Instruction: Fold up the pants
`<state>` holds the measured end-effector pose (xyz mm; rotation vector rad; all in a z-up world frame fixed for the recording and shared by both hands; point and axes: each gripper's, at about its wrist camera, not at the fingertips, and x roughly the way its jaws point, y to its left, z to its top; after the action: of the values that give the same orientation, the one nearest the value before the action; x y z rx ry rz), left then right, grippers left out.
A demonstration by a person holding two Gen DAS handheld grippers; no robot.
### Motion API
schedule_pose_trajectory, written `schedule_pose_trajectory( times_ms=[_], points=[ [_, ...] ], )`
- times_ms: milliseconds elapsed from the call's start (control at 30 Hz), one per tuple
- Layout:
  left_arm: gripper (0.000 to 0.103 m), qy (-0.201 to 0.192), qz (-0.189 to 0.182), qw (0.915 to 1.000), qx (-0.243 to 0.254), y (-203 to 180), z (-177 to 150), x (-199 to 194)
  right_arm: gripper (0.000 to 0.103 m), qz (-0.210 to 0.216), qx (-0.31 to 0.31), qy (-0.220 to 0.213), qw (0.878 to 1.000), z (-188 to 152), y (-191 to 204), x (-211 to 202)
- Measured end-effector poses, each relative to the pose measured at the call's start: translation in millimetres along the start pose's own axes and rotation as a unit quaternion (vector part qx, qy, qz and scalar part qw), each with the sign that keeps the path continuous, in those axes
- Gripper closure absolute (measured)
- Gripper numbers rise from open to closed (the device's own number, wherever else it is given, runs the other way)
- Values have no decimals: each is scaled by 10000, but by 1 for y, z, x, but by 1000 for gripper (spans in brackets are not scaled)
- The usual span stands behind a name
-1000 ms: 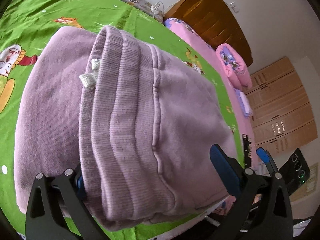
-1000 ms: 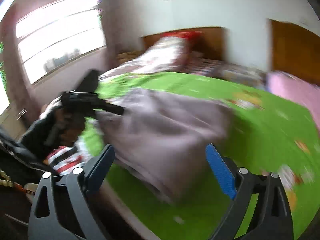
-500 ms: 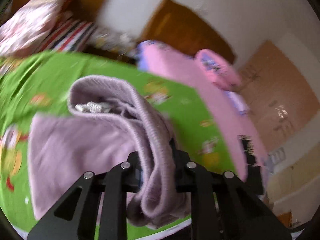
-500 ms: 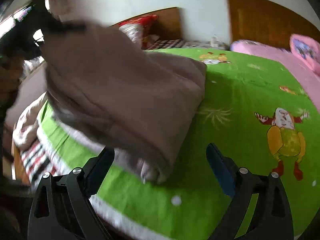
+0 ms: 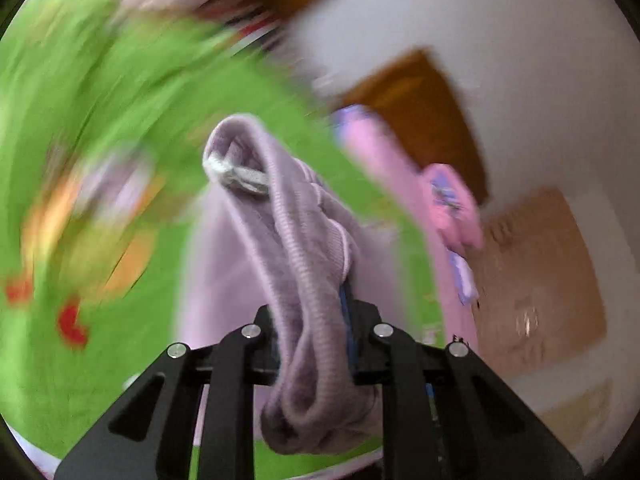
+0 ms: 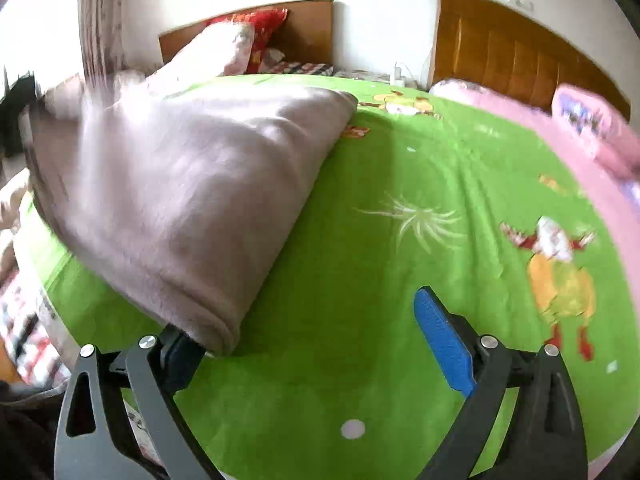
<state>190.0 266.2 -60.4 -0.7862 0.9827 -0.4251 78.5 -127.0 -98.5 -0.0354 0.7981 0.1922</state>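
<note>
The bed [image 6: 400,200] fills most of both views, covered by a bright green sheet [image 6: 360,280] printed with cartoon figures. A wooden headboard [image 6: 512,60] stands against the white wall behind it, with pink bedding [image 6: 592,152] heaped along the far right edge and a red and white pillow [image 6: 240,44] near a second headboard further back.

The pants [image 6: 192,200], soft lilac-grey fleece, lie folded on the left part of the sheet in the right wrist view. Their near rounded fold reaches down to the left finger of the right hand-held gripper [image 6: 320,340], and their upper left part blurs upward toward the window side.

In the left wrist view, which is strongly blurred, the ribbed waistband [image 5: 304,272] of the pants rises in a narrow loop above the sheet, with a pale drawstring knot [image 5: 236,174] near its top.

The left hand-held gripper [image 5: 316,332] is closed tight on that waistband, fabric bulging out below the fingers. The right hand-held gripper is spread wide, its blue pad [image 6: 444,340] clear of the cloth and nothing held between the fingers.
</note>
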Motion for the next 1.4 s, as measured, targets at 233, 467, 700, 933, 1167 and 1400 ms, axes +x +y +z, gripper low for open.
schedule_pose_trajectory(
  times_ms=[233,467,700,933,1167,1400],
  points=[
    [82,-328,-364,9986,195,9,-14,1,11,86,-12,179,9998,9,-7,0],
    [57,-355,-52,9994,-20,18,-14,-12,7,554,-128,514,9971,12,-9,1],
    [24,-1318,902,9729,1675,-90,-34,-65,6,2638,-563,117,9629,43,-14,-48],
    [19,-21,1101,9646,2397,-132,-35,44,6,3933,-791,639,9137,96,47,13],
    [39,321,848,9761,1976,-85,-57,24,6,4330,-1301,966,8867,77,43,16],
    [10,255,872,9671,2374,-95,-65,38,6,3624,-783,197,9285,155,1,37]
  ],
)
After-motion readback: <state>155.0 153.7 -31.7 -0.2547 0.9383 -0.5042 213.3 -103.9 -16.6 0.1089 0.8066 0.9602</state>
